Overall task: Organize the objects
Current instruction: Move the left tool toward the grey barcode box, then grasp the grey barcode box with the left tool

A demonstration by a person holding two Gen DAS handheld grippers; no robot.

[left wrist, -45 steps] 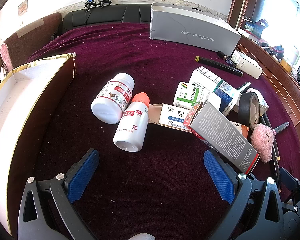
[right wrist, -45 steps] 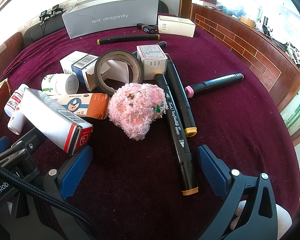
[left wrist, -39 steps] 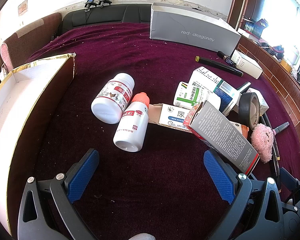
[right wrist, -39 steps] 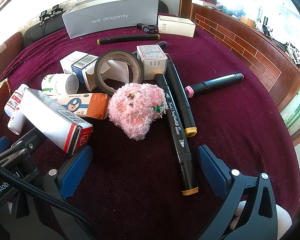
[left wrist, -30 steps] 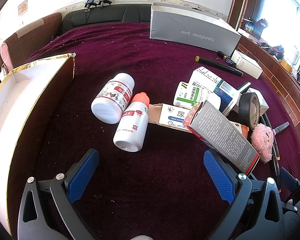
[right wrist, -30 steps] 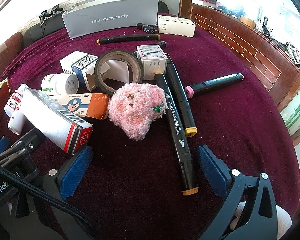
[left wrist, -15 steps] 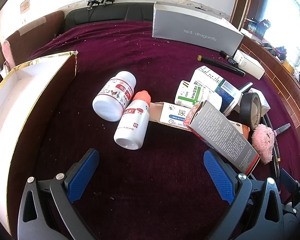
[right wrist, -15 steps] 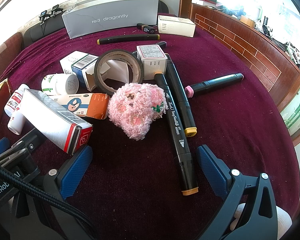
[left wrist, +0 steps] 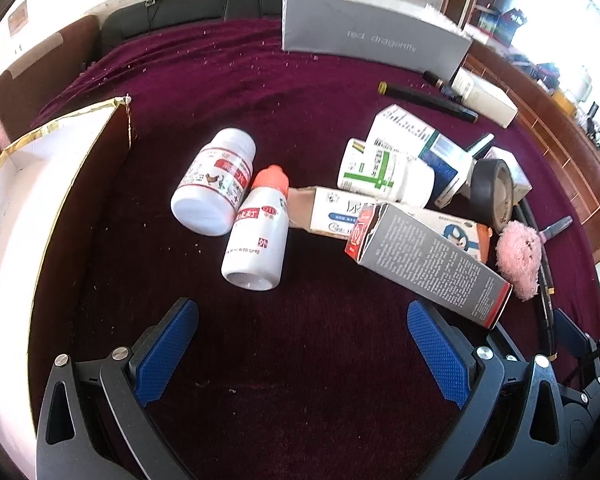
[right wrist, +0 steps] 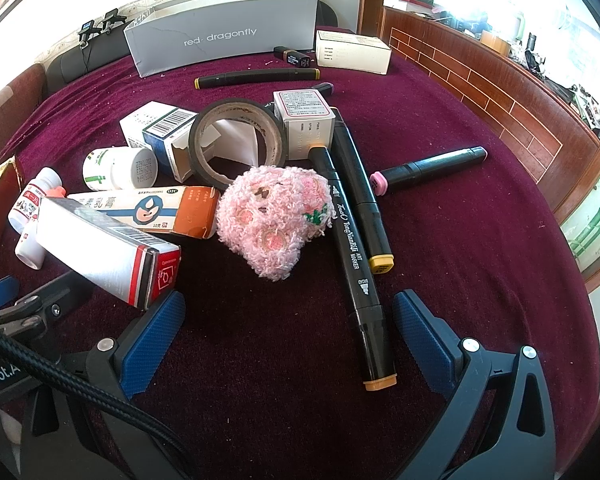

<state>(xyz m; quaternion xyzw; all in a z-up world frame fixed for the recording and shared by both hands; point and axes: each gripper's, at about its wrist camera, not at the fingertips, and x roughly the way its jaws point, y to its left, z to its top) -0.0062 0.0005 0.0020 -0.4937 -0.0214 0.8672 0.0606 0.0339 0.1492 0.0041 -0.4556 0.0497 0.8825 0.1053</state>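
Both hand-held grippers are spread wide with nothing in them. The left hand-held gripper hovers over the maroon table; just past its tips, around 12 o'clock, lies an orange-capped bottle touching a bigger white pill bottle at 11. The gold-edged box sits at 9 o'clock. The grey carton leans across at 2 o'clock. The right hand-held gripper faces the fluffy pink toy at 12, with a black marker running between its fingers toward 1, and a tape roll behind the toy.
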